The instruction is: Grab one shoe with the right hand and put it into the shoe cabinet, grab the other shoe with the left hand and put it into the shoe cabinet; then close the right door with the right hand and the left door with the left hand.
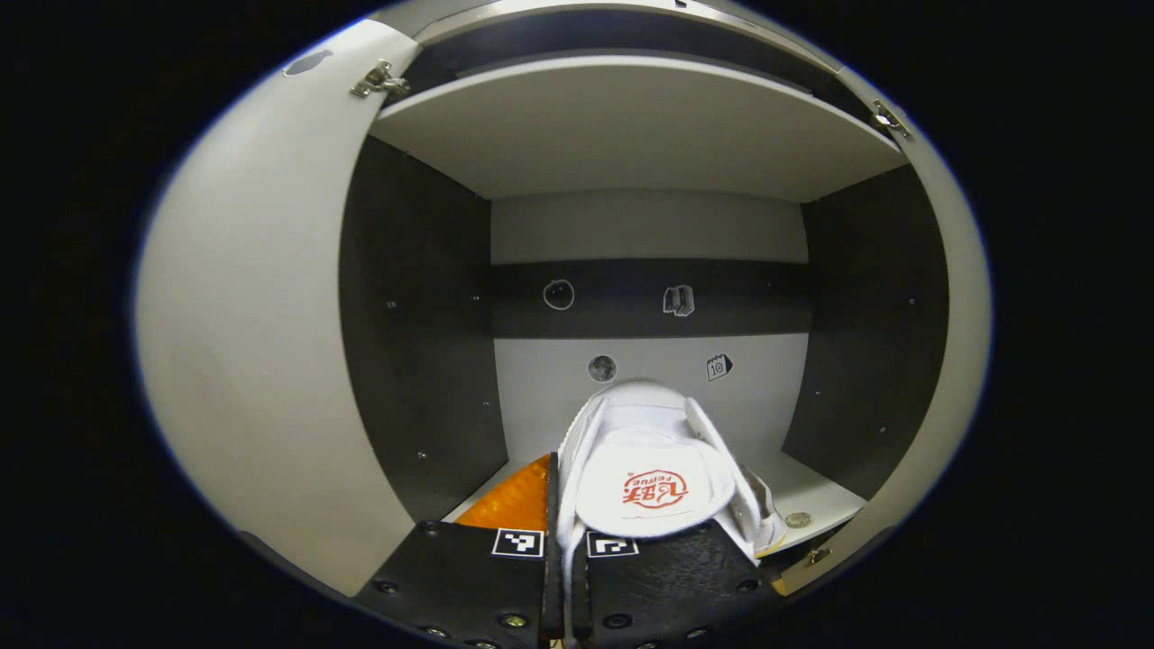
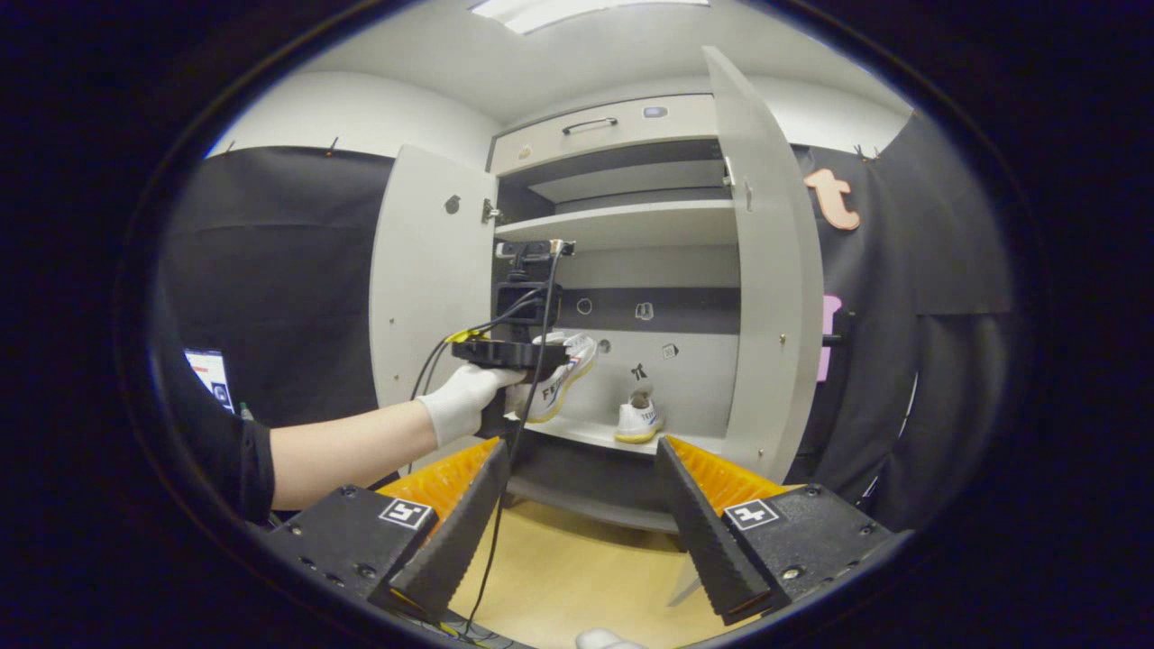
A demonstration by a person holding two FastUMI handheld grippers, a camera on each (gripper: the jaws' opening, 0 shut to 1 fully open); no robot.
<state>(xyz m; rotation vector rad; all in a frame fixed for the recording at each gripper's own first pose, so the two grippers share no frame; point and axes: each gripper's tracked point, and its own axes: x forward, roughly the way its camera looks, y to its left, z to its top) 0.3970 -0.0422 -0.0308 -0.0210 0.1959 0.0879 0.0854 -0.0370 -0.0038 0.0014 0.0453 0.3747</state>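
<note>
The shoe point(image 1: 645, 469) you are carrying with your left hand-held gripper point(image 1: 566, 577) is a white sneaker, and in the left gripper view its collar edge sits pinched between the two nearly closed fingers, the toe pointing into the lower compartment of the shoe cabinet point(image 1: 424, 315). In the right gripper view you can see that same shoe point(image 2: 561, 371) held tilted above the front of the lower shelf point(image 2: 586, 434), with your gloved hand point(image 2: 462, 402) gripping the left hand-held gripper point(image 2: 527, 374) just in front of the opening. The other shoe point(image 2: 637, 417) already stands on that shelf, heel toward you, to the right of the carried one and apart from it. Both doors stand open: the left door point(image 2: 431, 270) swung outward beside your arm, the right door point(image 2: 766, 270) edge-on toward you. Your right hand-held gripper point(image 2: 577, 505) is spread wide and holds nothing, back from the cabinet above the wooden floor point(image 2: 577, 577).
</note>
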